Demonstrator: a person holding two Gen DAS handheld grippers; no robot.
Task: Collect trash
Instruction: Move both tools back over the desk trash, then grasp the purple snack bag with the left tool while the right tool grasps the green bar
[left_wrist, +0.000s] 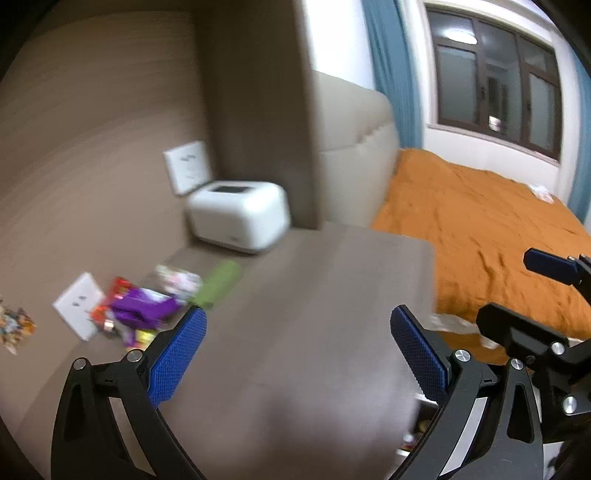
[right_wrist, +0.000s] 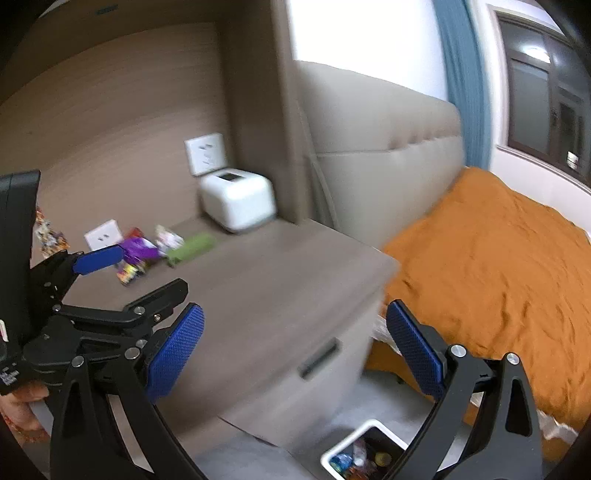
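We see a white box-shaped appliance (left_wrist: 238, 216) standing at the back of a brown bedside cabinet (left_wrist: 295, 314), below a white wall socket (left_wrist: 188, 166). Beside the cabinet lies a bed under an orange cover (right_wrist: 491, 266), its beige headboard (right_wrist: 388, 147) near blue curtains (right_wrist: 465, 85) and a dark window (left_wrist: 495, 81).

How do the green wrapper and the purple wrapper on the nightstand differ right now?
The green wrapper is a plain, long shape lying alone; the purple wrapper is crumpled and sits in a heap with red and yellow pieces. The green wrapper lies nearer the white box; the purple wrapper lies nearer the lower wall socket. Both rest untouched at the back of the nightstand, and both are blurred.
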